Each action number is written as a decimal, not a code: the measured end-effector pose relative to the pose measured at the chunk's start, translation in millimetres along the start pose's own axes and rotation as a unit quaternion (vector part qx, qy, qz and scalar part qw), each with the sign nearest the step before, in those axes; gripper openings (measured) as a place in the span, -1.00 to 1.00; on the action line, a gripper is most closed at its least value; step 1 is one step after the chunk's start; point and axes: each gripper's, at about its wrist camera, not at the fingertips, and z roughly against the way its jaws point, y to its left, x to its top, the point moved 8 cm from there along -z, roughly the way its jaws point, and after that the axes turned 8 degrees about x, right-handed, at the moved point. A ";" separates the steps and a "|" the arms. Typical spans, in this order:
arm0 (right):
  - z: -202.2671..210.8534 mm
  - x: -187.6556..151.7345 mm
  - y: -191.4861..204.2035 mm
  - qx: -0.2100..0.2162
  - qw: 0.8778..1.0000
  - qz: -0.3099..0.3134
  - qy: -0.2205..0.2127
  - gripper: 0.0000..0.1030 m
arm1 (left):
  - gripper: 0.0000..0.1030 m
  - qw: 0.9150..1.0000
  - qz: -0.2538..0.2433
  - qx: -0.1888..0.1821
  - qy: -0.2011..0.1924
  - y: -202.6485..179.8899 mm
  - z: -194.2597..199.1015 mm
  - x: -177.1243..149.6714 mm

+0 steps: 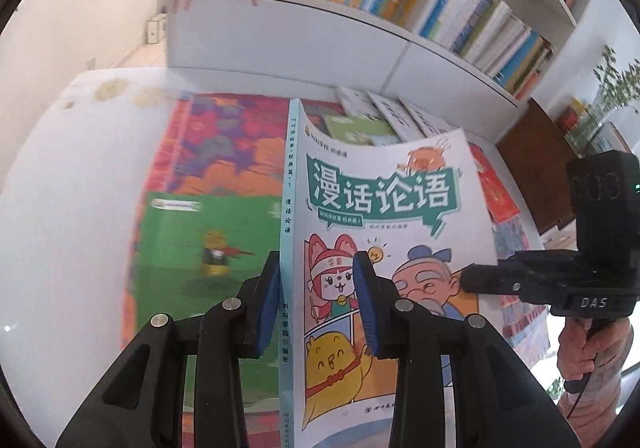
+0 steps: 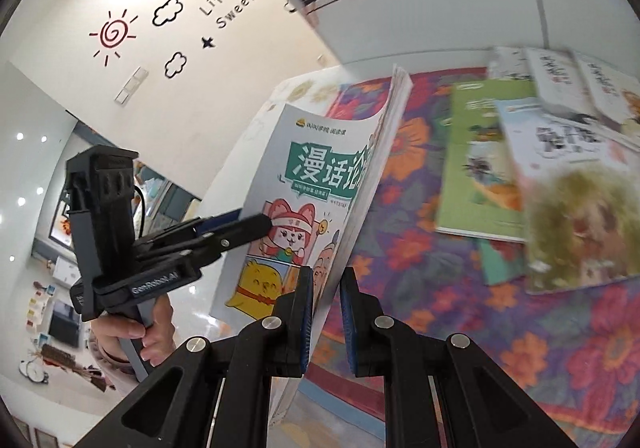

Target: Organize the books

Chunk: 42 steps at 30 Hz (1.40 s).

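Both tools pinch one comic book.
Left tool (image 1: 316,300) clamps the comic book (image 1: 380,207) at its spine, right tool (image 2: 326,312) its page edge; green book (image 2: 480,167) at two o'clock.

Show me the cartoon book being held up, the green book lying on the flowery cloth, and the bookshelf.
cartoon book (image 1: 380,191), left wrist view, on the green title banner of its cover.
green book (image 2: 476,167), right wrist view, on its front cover.
bookshelf (image 1: 280,35), left wrist view, on its white lower panel.

You've got "漫话论语" in white on the green banner of the white cartoon-cover paperback (image 1: 384,215); its pale-blue spine repeats it. Black right gripper body (image 1: 592,302) reads "DAS", black left gripper body (image 2: 156,284) "GenRobot.AI". Cream wall (image 2: 192,87) decal: "Life is Sweet".
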 end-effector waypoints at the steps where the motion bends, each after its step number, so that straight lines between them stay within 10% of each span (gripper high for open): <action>1: -6.3 2.3 2.0 0.002 1.000 -0.001 0.004 -0.75 | -0.39 1.000 0.001 0.003 -0.001 7.0 0.5 0.5; 19: -139.4 9.8 -6.9 0.026 0.996 -0.012 0.086 -0.75 | -0.39 0.996 0.061 0.024 0.053 111.3 -58.7 -30.7; 42: -141.9 -5.0 -31.7 0.028 0.995 -0.036 0.092 -0.71 | -0.24 0.992 -0.003 0.104 0.068 124.8 -85.1 -41.1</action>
